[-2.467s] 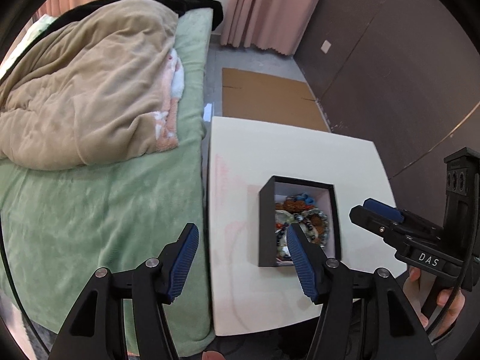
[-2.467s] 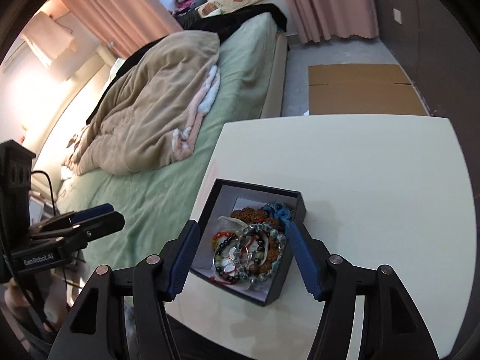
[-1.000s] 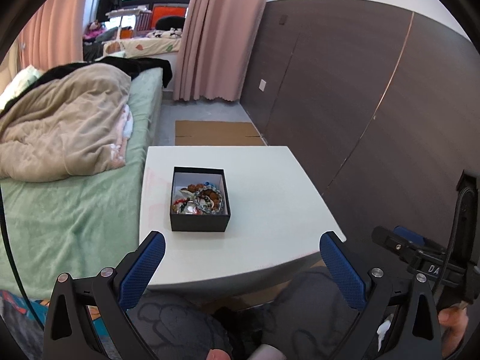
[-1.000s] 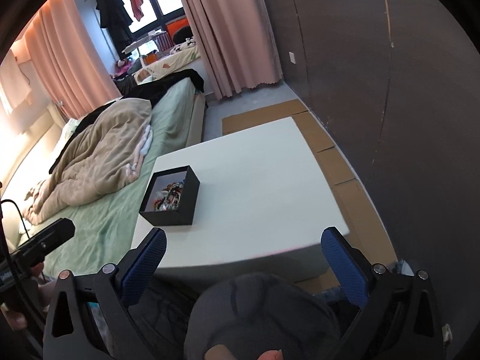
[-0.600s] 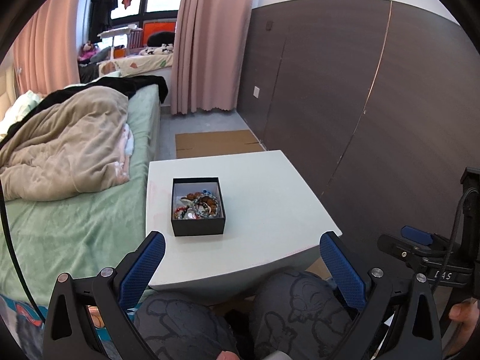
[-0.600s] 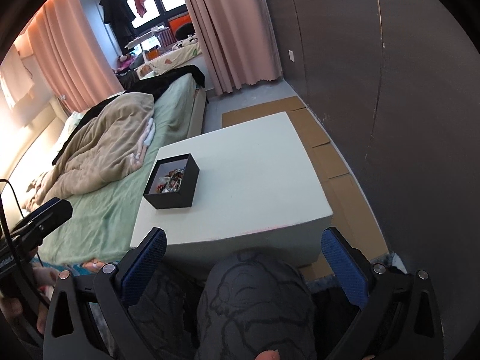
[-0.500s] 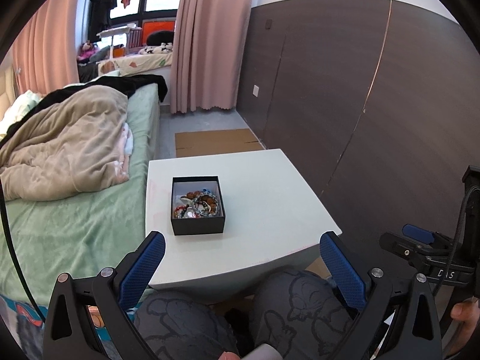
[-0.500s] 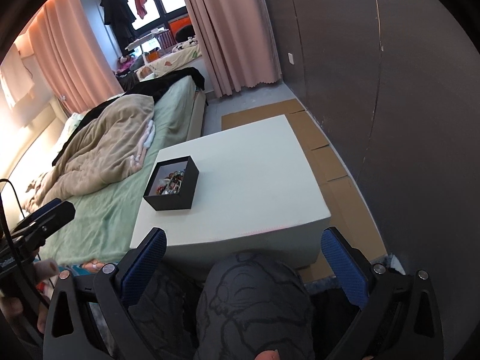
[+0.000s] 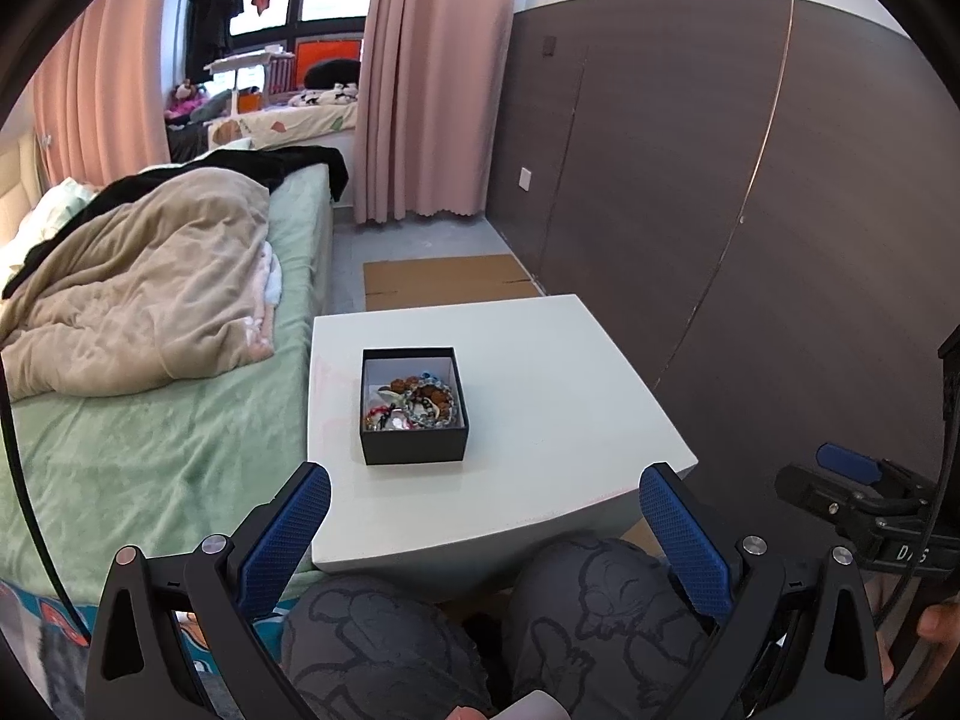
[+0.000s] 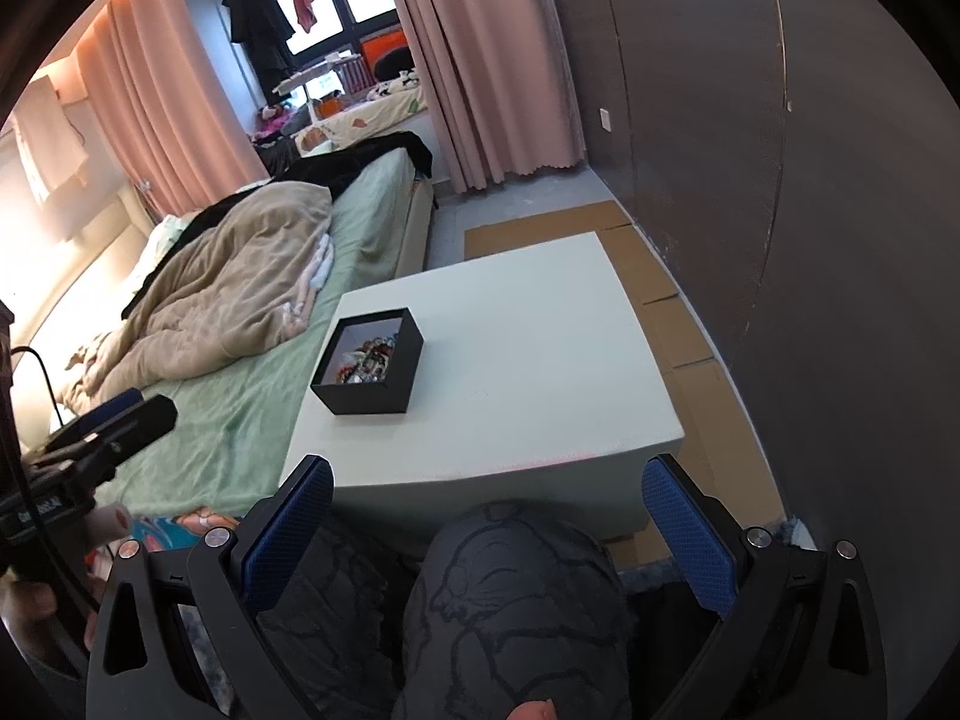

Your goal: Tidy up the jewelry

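Left wrist view shows my left tongs (image 9: 483, 531) and right tongs (image 10: 487, 525) spread wide over my lap, far from the jewelry box (image 9: 413, 404) on the surface (image 9: 540, 372)'s left, so I risk shoving it bedward.

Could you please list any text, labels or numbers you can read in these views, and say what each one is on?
"D" and "S", middle letter unclear: white letters on the right gripper, left wrist view.
White lettering on the left gripper, right wrist view: too blurred to read.
Black box: no text visible.

table (image 9: 540, 420): bare around black box (image 9: 414, 450) | knees (image 10: 510, 600) below edge
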Tool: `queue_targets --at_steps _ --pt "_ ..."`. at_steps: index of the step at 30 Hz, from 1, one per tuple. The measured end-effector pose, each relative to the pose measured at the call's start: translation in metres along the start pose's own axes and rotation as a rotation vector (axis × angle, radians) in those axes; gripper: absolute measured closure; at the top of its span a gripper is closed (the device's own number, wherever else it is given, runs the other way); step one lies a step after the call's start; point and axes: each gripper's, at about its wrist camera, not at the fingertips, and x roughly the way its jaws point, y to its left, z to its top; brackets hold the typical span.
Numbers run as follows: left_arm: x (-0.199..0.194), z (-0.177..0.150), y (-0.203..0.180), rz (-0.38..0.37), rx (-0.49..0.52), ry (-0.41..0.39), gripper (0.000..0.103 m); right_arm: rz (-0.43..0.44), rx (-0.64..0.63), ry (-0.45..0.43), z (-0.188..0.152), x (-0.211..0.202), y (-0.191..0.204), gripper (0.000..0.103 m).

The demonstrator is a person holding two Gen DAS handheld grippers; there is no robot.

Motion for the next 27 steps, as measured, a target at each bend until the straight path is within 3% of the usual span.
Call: queue_targets --at_steps 15,27 --pt "-0.002 -0.003 0.001 -0.012 0.009 -0.005 0.001 0.024 0.033 -0.008 0.002 -0.003 -0.013 0.0" --pt "0.0 -0.004 0.006 0.042 0.013 -0.016 0.0 0.006 0.078 -0.039 0.001 -0.011 -0.024 0.0"
